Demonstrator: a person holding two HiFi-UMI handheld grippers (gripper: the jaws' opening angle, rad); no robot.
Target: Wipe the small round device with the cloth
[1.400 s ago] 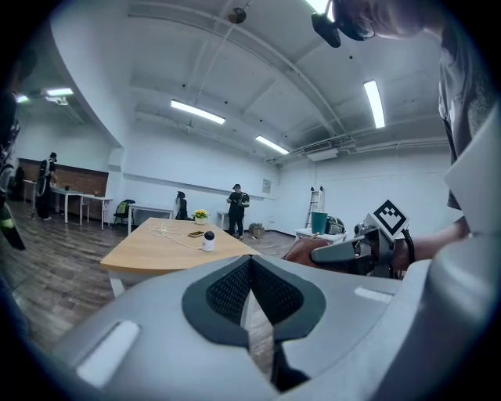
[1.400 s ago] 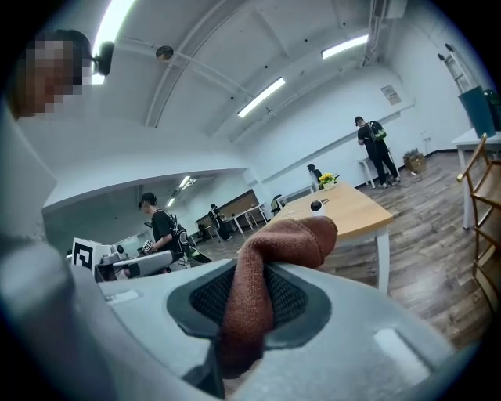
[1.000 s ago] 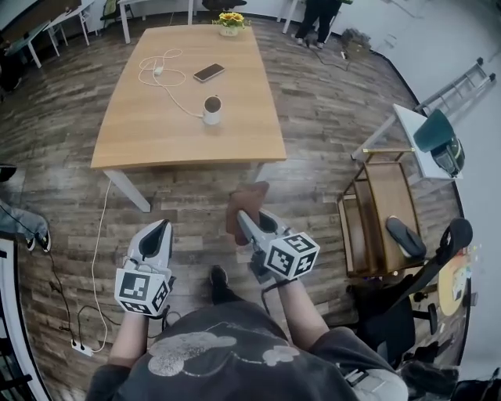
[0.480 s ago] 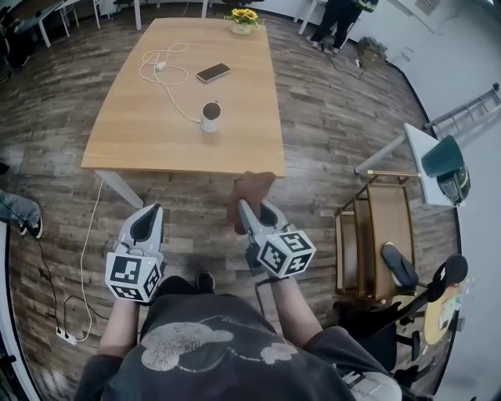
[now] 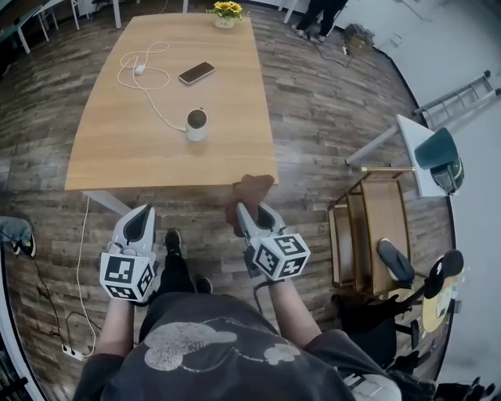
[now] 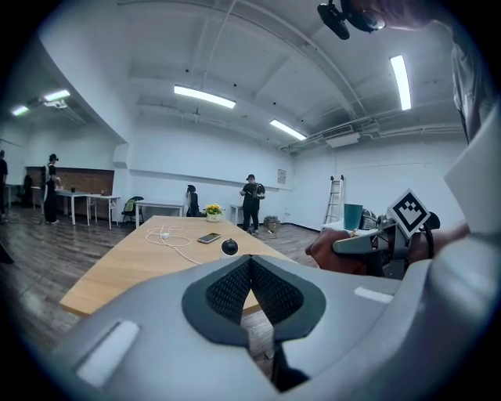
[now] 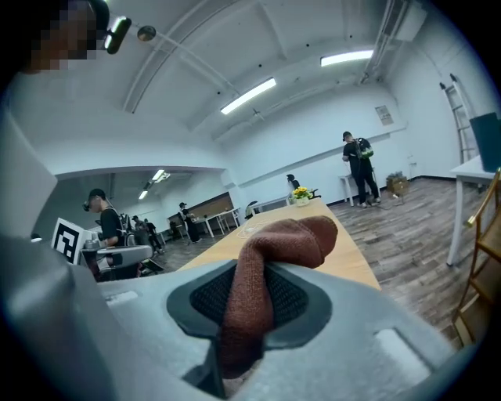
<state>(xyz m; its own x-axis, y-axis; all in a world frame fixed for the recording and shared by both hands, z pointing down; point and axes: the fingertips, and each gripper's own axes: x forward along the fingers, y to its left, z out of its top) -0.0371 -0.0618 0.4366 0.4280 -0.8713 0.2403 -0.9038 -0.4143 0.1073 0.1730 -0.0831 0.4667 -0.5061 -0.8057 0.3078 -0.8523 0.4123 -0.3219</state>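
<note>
Head view shows the right gripper (image 5: 252, 216) clamped on the brown cloth (image 5: 251, 190) at the table's (image 5: 141, 160) near edge, the left gripper (image 5: 141, 218) closed and empty, so reach far-left to the small round device (image 5: 196, 124) mid-table, wiping gently lest it tip.

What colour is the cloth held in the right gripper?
Reddish brown; the cloth shows best in the right gripper view.

1 table (image 5: 156, 153) is standing | 1 small round device (image 5: 196, 124), 1 phone (image 5: 196, 73), 1 white cord (image 5: 139, 72) and 1 flower pot (image 5: 226, 13) are sitting on the table | 1 cloth (image 5: 252, 188) is hanging at the table's near edge | left gripper (image 5: 141, 213) and right gripper (image 5: 252, 211) are making 2, near the table
</note>
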